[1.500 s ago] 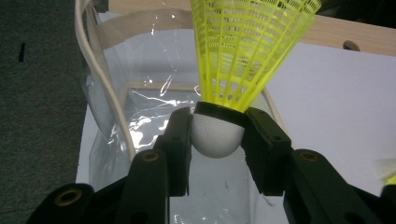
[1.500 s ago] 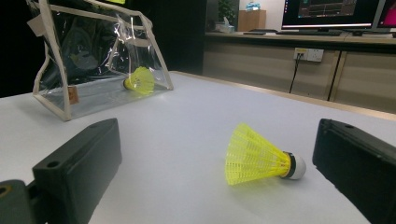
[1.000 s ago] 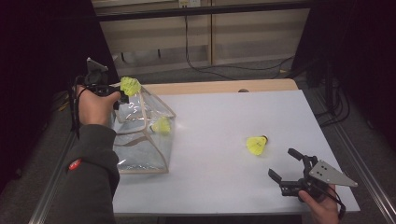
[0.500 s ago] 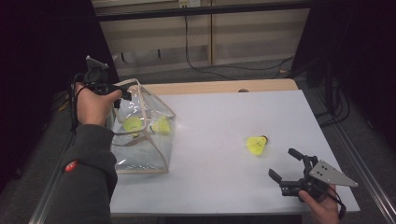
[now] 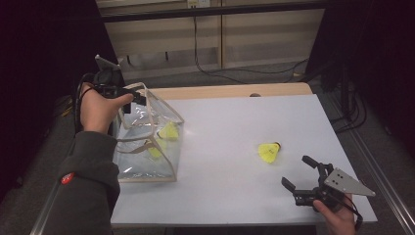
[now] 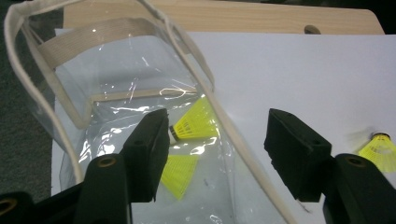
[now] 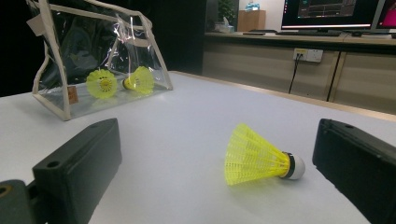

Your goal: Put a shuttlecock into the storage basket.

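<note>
Yellow shuttlecocks [image 6: 191,126] sit in the bag [image 5: 147,147]; my left gripper [image 6: 215,154] just opened above it, right gripper [image 5: 301,174] gapes empty.

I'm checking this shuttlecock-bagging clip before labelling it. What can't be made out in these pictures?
- Lower shuttlecock in bag: left gripper view, its cork end sits behind the near jaw.
- Shuttlecock on the table: left gripper view, blurred and cut by the right edge.
- Tag on the clear bag: right gripper view, print too small to read.
- Right hand: high view, cut by the bottom edge.
</note>
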